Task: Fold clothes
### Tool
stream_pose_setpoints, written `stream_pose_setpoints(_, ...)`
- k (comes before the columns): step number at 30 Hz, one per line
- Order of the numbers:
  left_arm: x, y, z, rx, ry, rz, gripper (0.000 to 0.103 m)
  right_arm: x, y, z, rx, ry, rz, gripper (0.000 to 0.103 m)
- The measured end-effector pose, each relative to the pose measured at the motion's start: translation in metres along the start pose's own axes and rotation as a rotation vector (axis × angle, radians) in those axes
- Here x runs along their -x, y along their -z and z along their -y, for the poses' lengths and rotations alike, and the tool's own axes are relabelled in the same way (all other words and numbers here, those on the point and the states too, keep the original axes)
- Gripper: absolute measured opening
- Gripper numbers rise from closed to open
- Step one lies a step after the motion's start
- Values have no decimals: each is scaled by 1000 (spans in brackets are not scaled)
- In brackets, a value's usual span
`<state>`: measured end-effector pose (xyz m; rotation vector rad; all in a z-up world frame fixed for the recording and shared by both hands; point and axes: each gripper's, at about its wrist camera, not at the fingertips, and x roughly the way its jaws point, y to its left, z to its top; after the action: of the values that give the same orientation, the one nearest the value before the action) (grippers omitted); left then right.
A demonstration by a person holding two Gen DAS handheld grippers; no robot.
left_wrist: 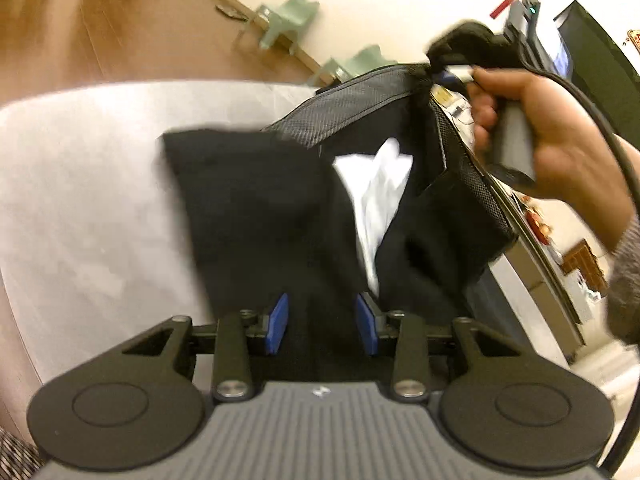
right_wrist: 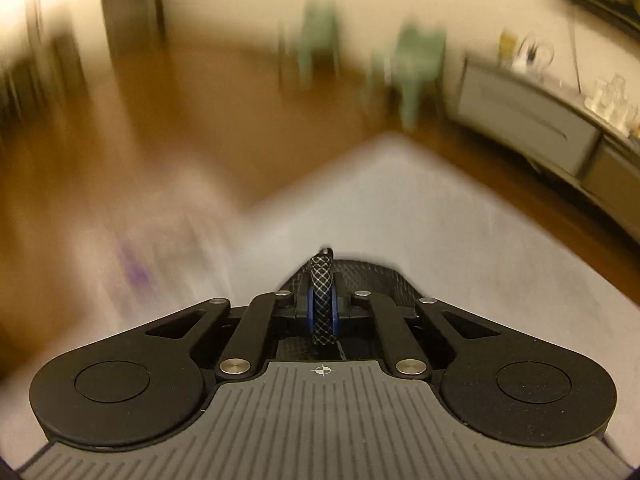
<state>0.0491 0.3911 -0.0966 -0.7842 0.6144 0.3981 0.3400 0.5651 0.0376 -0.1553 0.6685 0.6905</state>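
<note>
A black garment [left_wrist: 260, 208] with a grey mesh waistband [left_wrist: 348, 108] hangs stretched above the grey table [left_wrist: 80, 200]. A white lining patch [left_wrist: 376, 200] shows on its inside. My left gripper [left_wrist: 323, 320] has its blue pads on a thick fold of the black cloth at the garment's lower end. A hand [left_wrist: 560, 140] at the upper right holds my right gripper [left_wrist: 444, 68], which pinches the waistband's corner. In the right wrist view, my right gripper [right_wrist: 323, 304] is shut on a strip of the mesh waistband [right_wrist: 323, 280] above the table [right_wrist: 440, 232].
Two green chairs [left_wrist: 288, 20] stand on the wooden floor [left_wrist: 100, 20] beyond the table. A grey sideboard [right_wrist: 528, 120] with glassware runs along the right wall. A dark screen [left_wrist: 592, 52] hangs behind the hand. The right wrist view is heavily blurred.
</note>
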Motion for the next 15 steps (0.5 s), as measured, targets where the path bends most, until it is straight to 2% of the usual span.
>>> stream_pose_setpoints(1,-3,-1,-1,0,-6,-6,37,1,-3,4,10,18,-5,29)
stream_pose_setpoints(2,-7,-1,-1,3,-12,-18,37,-4,-2,7,29,24,-75,45)
stream_pose_setpoints(3,-9,-1,-2,10,-18,-26,37,-10,2,11,41,-14,-185,67)
stream_pose_setpoints(4,-12,-2,-3,17,-23,-34,37,-8,6,15,50,-39,-246,62)
stream_pose_setpoints(5,-11,-3,-3,14,-26,-22,37,6,10,21,46,-22,-223,60)
stream_pose_setpoints(7,-9,-5,-1,8,-32,3,37,47,17,40,-12,-10,-132,72)
stream_pose_setpoints(10,-6,-9,11,-51,-11,65,41,113,47,76,-58,-25,-46,82)
stream_pose_setpoints(13,-14,-17,27,-139,21,92,47,169,97,114,-34,72,-54,86)
stream_pose_setpoints(14,-20,-18,30,-159,13,74,47,188,117,128,-23,108,-65,86)
stream_pose_setpoints(15,-32,-21,30,-154,-29,51,46,206,137,143,-11,145,-75,86)
